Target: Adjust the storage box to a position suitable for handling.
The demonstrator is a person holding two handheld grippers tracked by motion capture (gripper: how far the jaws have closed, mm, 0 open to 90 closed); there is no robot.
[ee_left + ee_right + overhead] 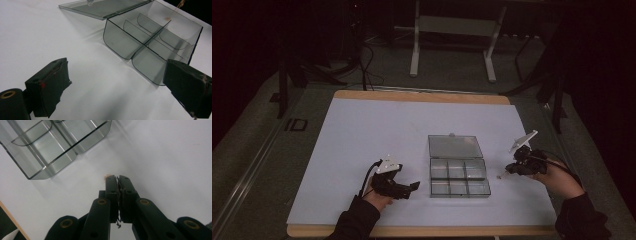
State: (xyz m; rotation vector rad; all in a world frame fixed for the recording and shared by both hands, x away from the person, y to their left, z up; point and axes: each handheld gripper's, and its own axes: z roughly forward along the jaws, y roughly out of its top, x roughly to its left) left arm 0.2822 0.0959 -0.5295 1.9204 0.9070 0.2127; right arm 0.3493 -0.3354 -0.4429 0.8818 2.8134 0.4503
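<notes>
At about 7 o'clock on the white mat (362, 130), the left gripper (413, 186) is held low by the person's left hand (377, 199), its jaws spread wide and nothing between them. In the left gripper view the two black pads (50, 85) are seen well apart, with bare mat between, and they are aimed toward the near left corner of the clear compartment box (459, 179). This placement is judged to be a waiting or bracing stance, ready to steady the box if it slides.

At the centre of the mat the box is set with its hinged lid (454, 146) laid flat open toward 12 o'clock. Six compartments are shown, all apparently empty; the open lid is judged to leave them free for loading from above.

At about 4 o'clock, just beside the box's right edge, the right gripper (511, 169) is held by the right hand (557, 180). In the right gripper view its jaws are pressed together, and a small pale object (107, 177) is seen at their tips; whether it is pinched or lies on the mat cannot be told. A thin pale item (500, 175) is seen at the tips in the high view.
</notes>
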